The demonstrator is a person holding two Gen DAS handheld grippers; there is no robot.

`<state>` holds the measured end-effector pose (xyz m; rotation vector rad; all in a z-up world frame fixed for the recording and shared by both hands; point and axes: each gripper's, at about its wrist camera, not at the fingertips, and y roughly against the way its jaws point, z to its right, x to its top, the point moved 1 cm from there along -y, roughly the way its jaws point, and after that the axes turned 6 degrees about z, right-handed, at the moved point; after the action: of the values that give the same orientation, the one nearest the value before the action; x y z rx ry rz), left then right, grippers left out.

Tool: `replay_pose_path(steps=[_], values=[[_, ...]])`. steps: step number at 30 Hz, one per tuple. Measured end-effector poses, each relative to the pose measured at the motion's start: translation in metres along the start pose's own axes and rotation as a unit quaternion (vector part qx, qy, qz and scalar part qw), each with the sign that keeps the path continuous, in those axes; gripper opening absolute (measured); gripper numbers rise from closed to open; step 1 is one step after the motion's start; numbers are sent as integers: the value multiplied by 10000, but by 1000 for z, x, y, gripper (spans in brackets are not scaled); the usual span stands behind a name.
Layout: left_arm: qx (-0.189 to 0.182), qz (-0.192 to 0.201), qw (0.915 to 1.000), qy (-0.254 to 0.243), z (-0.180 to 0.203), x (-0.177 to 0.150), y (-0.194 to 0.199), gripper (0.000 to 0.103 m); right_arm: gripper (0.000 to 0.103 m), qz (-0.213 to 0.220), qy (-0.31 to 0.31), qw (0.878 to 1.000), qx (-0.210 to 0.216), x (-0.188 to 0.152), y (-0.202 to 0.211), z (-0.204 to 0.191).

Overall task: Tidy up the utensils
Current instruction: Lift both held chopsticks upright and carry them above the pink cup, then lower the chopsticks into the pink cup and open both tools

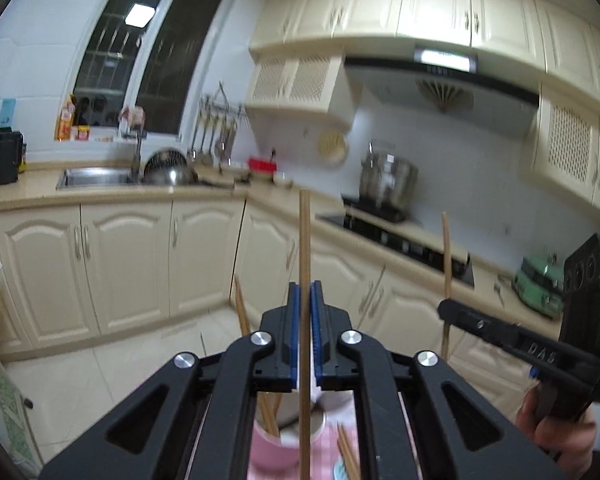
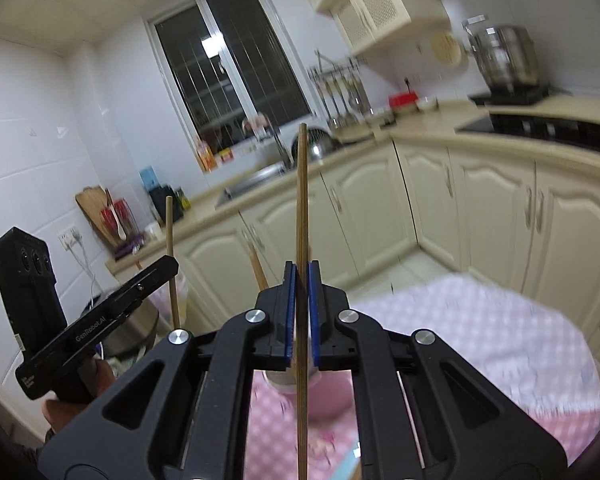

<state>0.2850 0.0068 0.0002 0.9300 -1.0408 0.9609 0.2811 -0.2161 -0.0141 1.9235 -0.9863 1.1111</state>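
In the left wrist view my left gripper (image 1: pixel 305 296) is shut on an upright wooden chopstick (image 1: pixel 304 232), which runs down past the blue pads toward a pink cup (image 1: pixel 288 440) holding several more chopsticks. Loose chopsticks (image 1: pixel 348 454) lie beside the cup on the pink checked cloth. At the right, my right gripper (image 1: pixel 445 309) grips a second chopstick (image 1: pixel 445 248). In the right wrist view that gripper (image 2: pixel 302 280) is shut on its chopstick (image 2: pixel 302 200) above the pink cup (image 2: pixel 332 400). The left gripper (image 2: pixel 173 267) and its chopstick (image 2: pixel 170 232) show at the left.
The pink checked tablecloth (image 2: pixel 468 320) covers the table below both grippers. Cream kitchen cabinets (image 1: pixel 124 264) run around the room, with a sink (image 1: pixel 96 178), a hob (image 1: pixel 396 236) carrying a steel pot (image 1: pixel 388 178), and a green appliance (image 1: pixel 540 284). Tiled floor lies between table and cabinets.
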Motion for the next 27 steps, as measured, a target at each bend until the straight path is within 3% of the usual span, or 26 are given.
replay_pose_path(steps=[6,10,27], values=[[-36,526,9986,52,0,32,-14,5,7,348,263,9990,-17,21,-29,-19],[-11,663,9978,48,0,38,-31,5,7,515,320,9981,-71,26,-50,-24],[215,386,9989,163,-15,-16,-81,5,7,196,579,9979,-221,-7,-94,-19]])
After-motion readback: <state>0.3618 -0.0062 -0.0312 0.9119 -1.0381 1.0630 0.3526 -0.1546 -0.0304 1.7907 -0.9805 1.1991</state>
